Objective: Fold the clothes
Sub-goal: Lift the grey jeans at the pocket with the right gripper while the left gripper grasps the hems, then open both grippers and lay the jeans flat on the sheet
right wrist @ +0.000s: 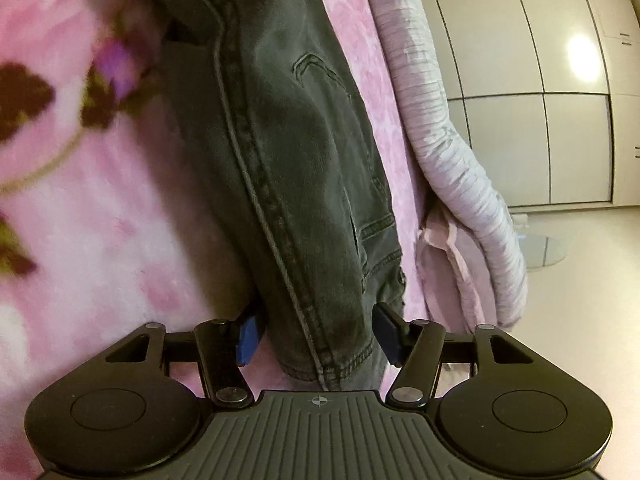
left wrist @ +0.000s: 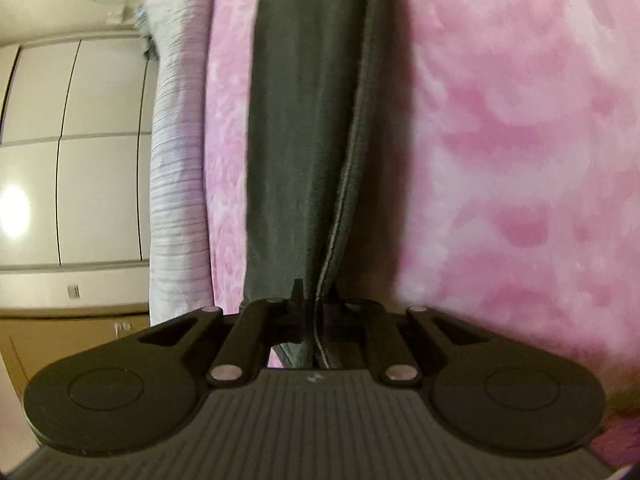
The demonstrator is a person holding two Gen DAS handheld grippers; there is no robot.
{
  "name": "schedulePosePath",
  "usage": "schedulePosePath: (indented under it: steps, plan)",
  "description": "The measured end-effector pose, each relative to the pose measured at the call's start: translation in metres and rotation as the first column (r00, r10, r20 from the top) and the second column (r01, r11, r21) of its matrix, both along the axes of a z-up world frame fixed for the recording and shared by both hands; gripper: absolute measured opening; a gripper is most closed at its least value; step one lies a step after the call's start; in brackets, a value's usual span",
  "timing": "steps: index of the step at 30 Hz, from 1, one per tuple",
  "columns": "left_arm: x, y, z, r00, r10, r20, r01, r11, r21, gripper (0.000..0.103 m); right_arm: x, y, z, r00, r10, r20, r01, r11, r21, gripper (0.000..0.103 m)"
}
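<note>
Dark grey-green jeans (left wrist: 296,140) lie stretched out on a pink floral blanket (left wrist: 500,140), running away from both cameras. My left gripper (left wrist: 310,304) is shut on a seamed edge of the jeans; the cloth comes out between its closed fingers. In the right wrist view the jeans (right wrist: 304,140) show a stitched side seam and a pocket. My right gripper (right wrist: 318,332) is open. Its blue pads (right wrist: 248,340) stand on either side of the hemmed end of the jeans, which lies between them without being pinched.
A lilac-grey striped cover (right wrist: 452,140) is bunched along the bed's edge beside the jeans, also in the left wrist view (left wrist: 180,160). Beyond it stand white panelled cupboard doors (right wrist: 540,100) and a pale floor with a round glass piece (right wrist: 544,252).
</note>
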State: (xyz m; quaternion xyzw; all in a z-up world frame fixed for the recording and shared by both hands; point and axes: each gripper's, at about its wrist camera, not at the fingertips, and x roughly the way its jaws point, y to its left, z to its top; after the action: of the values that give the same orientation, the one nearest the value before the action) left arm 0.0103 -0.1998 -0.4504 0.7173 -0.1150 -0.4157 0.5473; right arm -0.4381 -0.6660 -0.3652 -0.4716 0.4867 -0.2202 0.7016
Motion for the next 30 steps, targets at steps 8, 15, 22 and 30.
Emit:
schedulePosePath:
  steps: [8,15,22,30]
  plan:
    - [-0.046,0.064,0.077,0.999,0.048,-0.022,-0.049,0.996,-0.073,0.005,-0.014,-0.012,0.04,0.998,0.047,0.029,-0.048,0.998,0.034,0.021]
    - [-0.099,0.124,0.042,0.987,0.12,-0.106,-0.118,0.993,0.021,0.007,-0.033,-0.004,0.02,1.0,-0.006,0.013,0.004,0.996,0.094,0.028]
    - [-0.095,0.172,0.03,0.974,0.227,-0.021,-0.225,0.971,0.082,0.019,-0.064,0.043,0.047,0.959,-0.214,0.184,0.177,0.963,0.202,0.051]
    - [-0.111,0.175,0.081,0.934,0.312,-0.172,-0.336,0.932,-0.136,0.021,-0.092,0.11,0.098,0.693,-0.546,0.471,0.073,0.703,0.708,0.07]
